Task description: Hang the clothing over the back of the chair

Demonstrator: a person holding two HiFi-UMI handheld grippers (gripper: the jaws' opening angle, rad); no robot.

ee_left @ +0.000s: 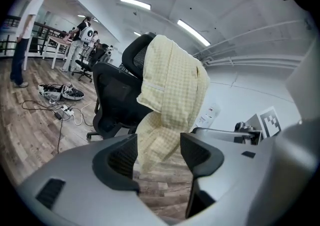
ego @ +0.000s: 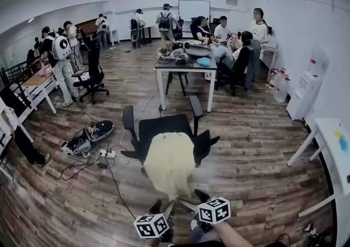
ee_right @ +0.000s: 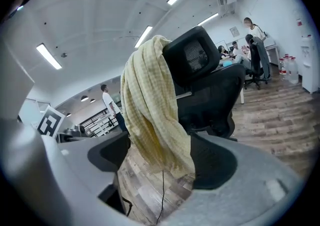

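The pale yellow checked garment lies draped over the back of the black office chair. It is folded across the top of the backrest and hangs down the rear face, the side turned toward the person. Its long axis runs straight down from the chair's top edge, and its lower hem ends low behind the chair, close above the wooden floor.

Both grippers sit behind the chair, on the hem side of the cloth, and point up at it. The left gripper has its fingers spread wide. The hanging tail of the garment shows in the gap but beyond the pads, which touch nothing. The right gripper is also spread wide. In the right gripper view the cloth falls from beside the chair's headrest down into the space between the fingers, with its hem close by one pad, and neither pad presses on it. Judging by the head view, the right gripper is somewhat the nearer of the two to the chair.

The fabric is thin and soft, with a fine check. It is bunched into loose vertical folds at the top and wider and flatter lower down. It seems to sit a little toward one side of the backrest. With the cloth resting on the chair back and both grippers free of it, the hanging looks done, so a straight pull back from the chair would clear the hem
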